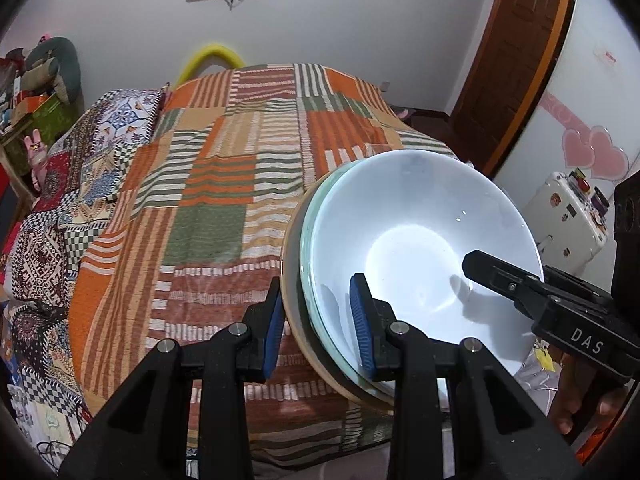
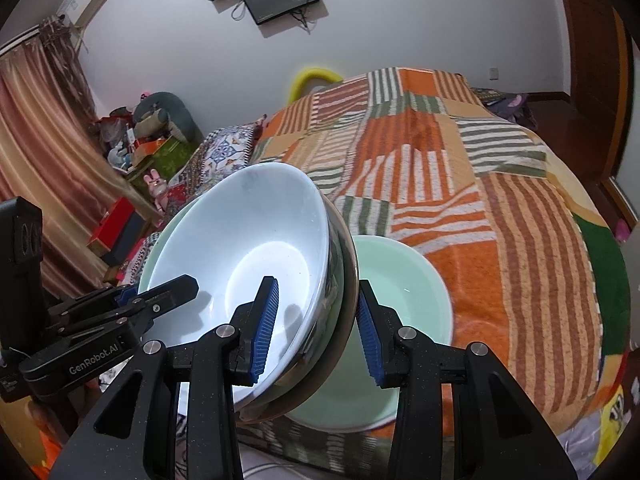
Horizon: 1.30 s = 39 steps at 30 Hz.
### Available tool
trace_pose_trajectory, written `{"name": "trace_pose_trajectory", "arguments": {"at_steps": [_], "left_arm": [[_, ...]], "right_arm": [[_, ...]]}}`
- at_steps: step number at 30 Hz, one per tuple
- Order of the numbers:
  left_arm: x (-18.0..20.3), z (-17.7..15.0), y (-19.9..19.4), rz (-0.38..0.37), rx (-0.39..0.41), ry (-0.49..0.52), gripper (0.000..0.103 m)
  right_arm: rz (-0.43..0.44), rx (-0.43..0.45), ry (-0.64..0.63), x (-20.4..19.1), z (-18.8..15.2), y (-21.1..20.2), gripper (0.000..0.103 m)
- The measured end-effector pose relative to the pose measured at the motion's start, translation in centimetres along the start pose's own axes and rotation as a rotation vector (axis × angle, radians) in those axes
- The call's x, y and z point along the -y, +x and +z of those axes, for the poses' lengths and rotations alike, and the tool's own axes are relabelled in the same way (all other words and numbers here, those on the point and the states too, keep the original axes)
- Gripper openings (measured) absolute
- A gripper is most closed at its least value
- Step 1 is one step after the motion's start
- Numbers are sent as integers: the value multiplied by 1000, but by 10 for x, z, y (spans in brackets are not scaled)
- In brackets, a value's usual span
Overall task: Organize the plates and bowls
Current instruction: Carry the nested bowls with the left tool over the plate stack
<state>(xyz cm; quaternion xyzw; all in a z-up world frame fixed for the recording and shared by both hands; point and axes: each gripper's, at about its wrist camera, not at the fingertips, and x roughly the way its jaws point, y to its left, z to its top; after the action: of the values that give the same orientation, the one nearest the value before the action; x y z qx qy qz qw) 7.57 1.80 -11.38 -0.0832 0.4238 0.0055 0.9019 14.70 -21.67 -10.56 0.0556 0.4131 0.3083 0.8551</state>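
Your left gripper and right gripper each clamp opposite rims of the nested bowl stack, hovering tilted above the green bowl on the bed.

Nested bowls hang above the bed, a plate beneath to their right.

The glossy white glazed bowl shines smooth inside, nested in a pale green glazed bowl and a polished metal bowl with a mirror-like outer wall. The left gripper and right gripper are matt black plastic with ribbed blue rubbery pads. Beneath lies a coarse woven orange-striped patchwork bed cover, beside a matt pale green plate.
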Motion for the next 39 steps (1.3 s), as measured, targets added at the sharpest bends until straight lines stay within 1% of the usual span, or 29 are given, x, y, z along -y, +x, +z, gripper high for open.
{"name": "trace_pose_trajectory", "arguments": {"at_steps": [6, 14, 31, 39], "left_arm": [[9, 0, 14, -18, -36, 11, 32], [13, -3, 33, -22, -78, 20, 32], [9, -4, 71, -22, -167, 10, 32], [4, -5, 80, -22, -182, 0, 32]], "right_arm": [[-22, -13, 24, 12, -5, -1, 35], [-37, -40, 50, 24, -12, 3, 35], [-52, -97, 85, 37, -17, 23, 36], [-50, -92, 78, 36, -14, 28, 37]]}}
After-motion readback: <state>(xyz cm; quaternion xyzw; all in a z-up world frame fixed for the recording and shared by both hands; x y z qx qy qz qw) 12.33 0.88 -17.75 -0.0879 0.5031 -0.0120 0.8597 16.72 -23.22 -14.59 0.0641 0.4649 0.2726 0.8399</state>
